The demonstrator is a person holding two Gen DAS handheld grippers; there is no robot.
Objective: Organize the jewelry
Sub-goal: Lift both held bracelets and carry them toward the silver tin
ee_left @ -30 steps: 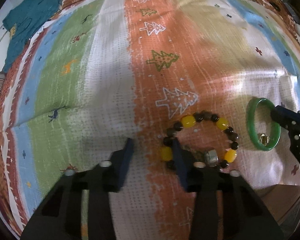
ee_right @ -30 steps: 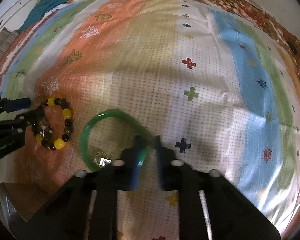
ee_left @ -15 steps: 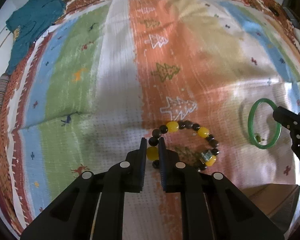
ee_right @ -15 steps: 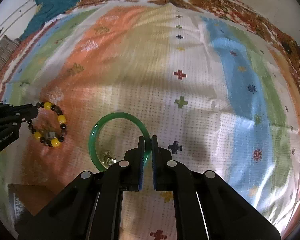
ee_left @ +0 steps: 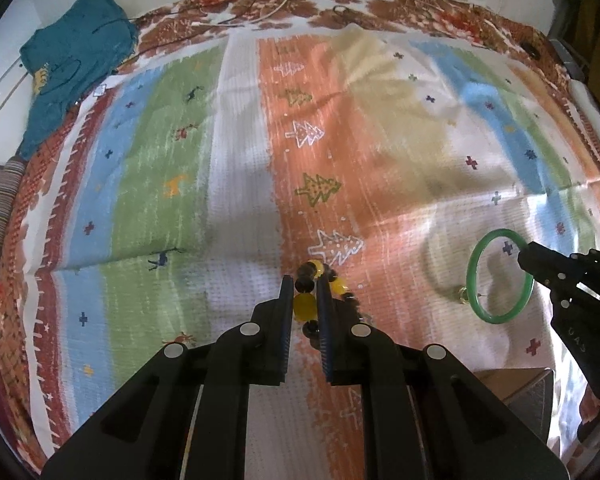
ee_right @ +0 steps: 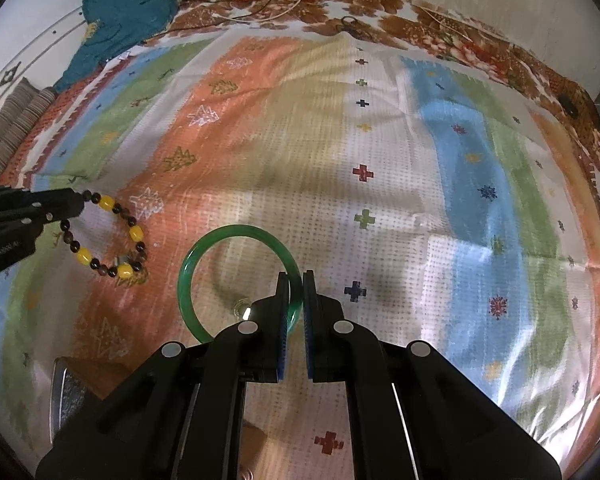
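Left wrist view: left gripper (ee_left: 303, 292) jaws clamp the beaded bracelet (ee_left: 305, 305), right gripper (ee_right: 296, 292) jaws the green bangle (ee_right: 228, 232), striped blanket (ee_left: 240, 184) beneath.

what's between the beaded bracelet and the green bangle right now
Only bare striped cloth lies between the beaded bracelet and the green bangle; no other item sits in the gap. The right wrist view shows it best.

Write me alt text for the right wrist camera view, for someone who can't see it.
The right tongs are shut on the rim of a green bangle, held above a striped patterned blanket. At far left, the left tongs grip a beaded bracelet of yellow and dark beads. A teal garment lies at the blanket's far edge.
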